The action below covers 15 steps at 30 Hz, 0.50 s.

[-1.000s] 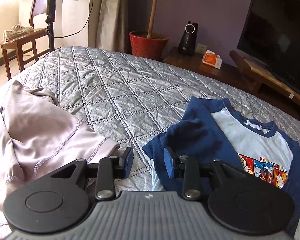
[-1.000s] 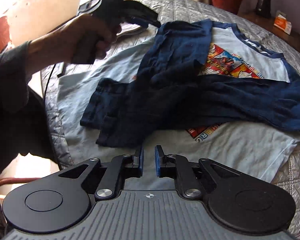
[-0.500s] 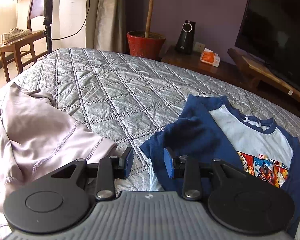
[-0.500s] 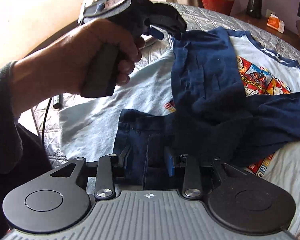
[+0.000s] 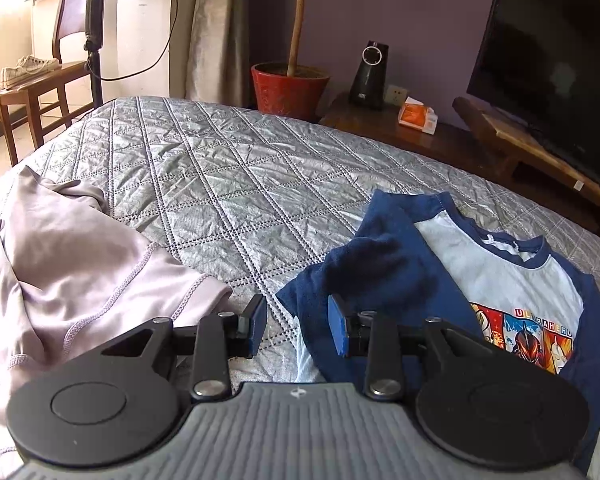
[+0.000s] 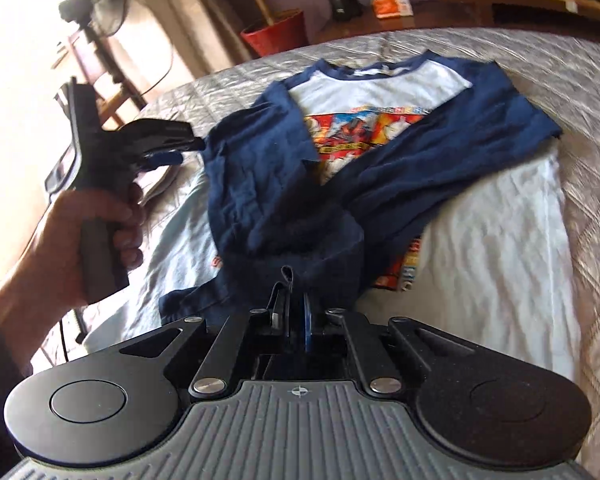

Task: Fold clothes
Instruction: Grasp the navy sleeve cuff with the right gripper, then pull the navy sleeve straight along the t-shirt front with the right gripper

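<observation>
— Right tongs (image 6: 296,320), closing, with a fold of navy cloth standing up between the pads: that is how I have them, over the near edge of the bed (image 5: 228,184).

— Which cloth is it?

— A sleeve of the T-shirt (image 6: 412,92), the pale one with navy sleeves, a navy collar and a bright cartoon print on the chest. It lies face up toward the right side of the bed, collar to the far edge, hem to the near edge, both sleeves drawn in across the front.

— And your left tongs?

— Left tongs (image 5: 298,326) stand partly apart with nothing between the pads. I hold them above the bed, just beside the shirt's left shoulder. From the right wrist camera my left hand (image 6: 76,240) shows wrapped round the handle, left of the shirt.

— Anything else on the quilt?

— A pale pink garment (image 5: 72,264), crumpled, at the near left corner, apart from the T-shirt. Past the far edge stand a red plant pot (image 5: 288,88), a wooden chair (image 5: 40,92) with white sneakers (image 5: 28,70) on its seat, and a dark television (image 5: 552,64) on a low wooden stand.
</observation>
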{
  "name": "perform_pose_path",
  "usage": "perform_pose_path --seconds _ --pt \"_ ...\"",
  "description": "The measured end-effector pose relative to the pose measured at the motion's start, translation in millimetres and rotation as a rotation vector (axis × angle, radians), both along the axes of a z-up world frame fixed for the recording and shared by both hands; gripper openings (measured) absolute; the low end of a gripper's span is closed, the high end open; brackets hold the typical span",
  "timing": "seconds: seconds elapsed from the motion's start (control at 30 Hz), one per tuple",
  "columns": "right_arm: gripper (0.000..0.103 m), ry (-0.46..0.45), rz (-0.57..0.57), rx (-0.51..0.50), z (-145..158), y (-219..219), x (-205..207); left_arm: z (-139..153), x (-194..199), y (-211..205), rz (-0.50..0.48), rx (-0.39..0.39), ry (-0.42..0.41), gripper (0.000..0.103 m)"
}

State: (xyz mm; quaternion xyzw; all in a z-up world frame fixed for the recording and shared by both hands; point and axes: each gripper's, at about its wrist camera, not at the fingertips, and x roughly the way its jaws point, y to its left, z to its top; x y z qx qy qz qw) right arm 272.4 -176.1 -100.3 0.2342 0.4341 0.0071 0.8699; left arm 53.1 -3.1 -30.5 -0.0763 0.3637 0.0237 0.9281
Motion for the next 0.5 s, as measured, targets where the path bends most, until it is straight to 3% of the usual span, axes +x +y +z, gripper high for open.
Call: perform_pose_path --seconds 0.17,0.2,0.27,0.37,0.4,0.47,0.5 --pt "0.008 0.078 -0.298 0.142 -18.2 -60.1 -42.3 -0.1 0.2 -0.6 0.001 0.002 -0.001 0.031" --pt "0.010 0.103 -0.303 0.080 -17.7 -64.5 -43.5 -0.2 0.2 -0.9 0.001 0.003 -0.001 0.031" --pt "0.014 0.162 -0.218 -0.168 -12.7 -60.0 -37.3 -0.6 0.4 -1.3 -0.002 0.005 0.000 0.031" --pt "0.018 0.100 -0.096 -0.313 0.8 -50.3 -35.9 -1.3 0.7 -1.0 0.001 0.009 0.001 0.031" --pt "0.027 0.060 -0.002 -0.344 6.4 -40.2 -35.3 -1.6 1.0 -0.6 0.004 0.008 0.002 0.031" --pt "0.061 0.025 0.257 -0.433 11.3 -11.4 -32.3 -2.0 1.1 0.3 0.008 0.007 0.004 0.031" --pt "0.084 0.046 0.388 -0.515 7.8 4.8 -31.8 -2.1 1.1 0.5 0.009 0.008 0.004 0.031"
